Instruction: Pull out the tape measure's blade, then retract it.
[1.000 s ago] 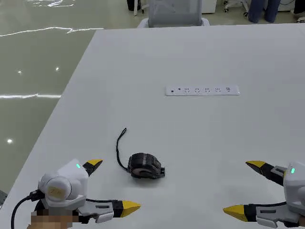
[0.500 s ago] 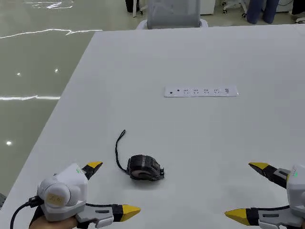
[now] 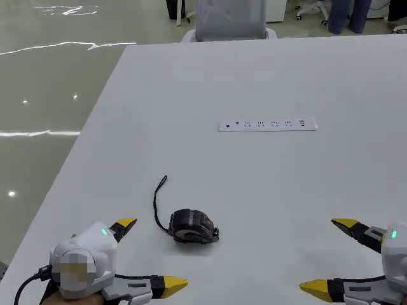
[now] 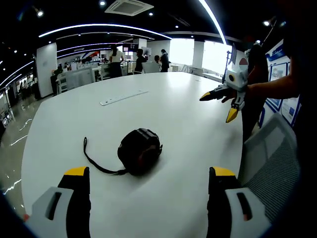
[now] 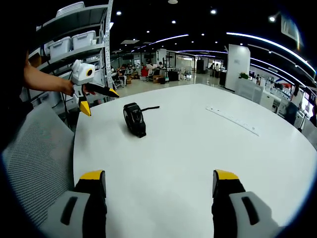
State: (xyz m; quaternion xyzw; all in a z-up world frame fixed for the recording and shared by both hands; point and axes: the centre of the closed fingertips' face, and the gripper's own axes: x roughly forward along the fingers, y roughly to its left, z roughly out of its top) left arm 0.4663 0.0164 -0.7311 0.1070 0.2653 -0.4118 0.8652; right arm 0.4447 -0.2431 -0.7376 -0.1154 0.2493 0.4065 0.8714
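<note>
A black tape measure lies on the white table, its thin black wrist strap curling away to the left. The blade is inside the case. My left gripper hovers open at the near left, a short way left of the case and not touching it. In the left gripper view the tape measure sits ahead between the spread jaws. My right gripper stands open at the near right, well clear of the tape measure, with nothing between its fingers.
A white power strip lies across the middle of the table, beyond the tape measure. A grey chair back stands at the far edge. The table's left edge drops to a shiny floor. A mesh chair is close by.
The head camera has tilted a little, shifting the picture. Both grippers have sunk slightly toward the bottom of the view, still open. The tape measure has not moved on the table.
</note>
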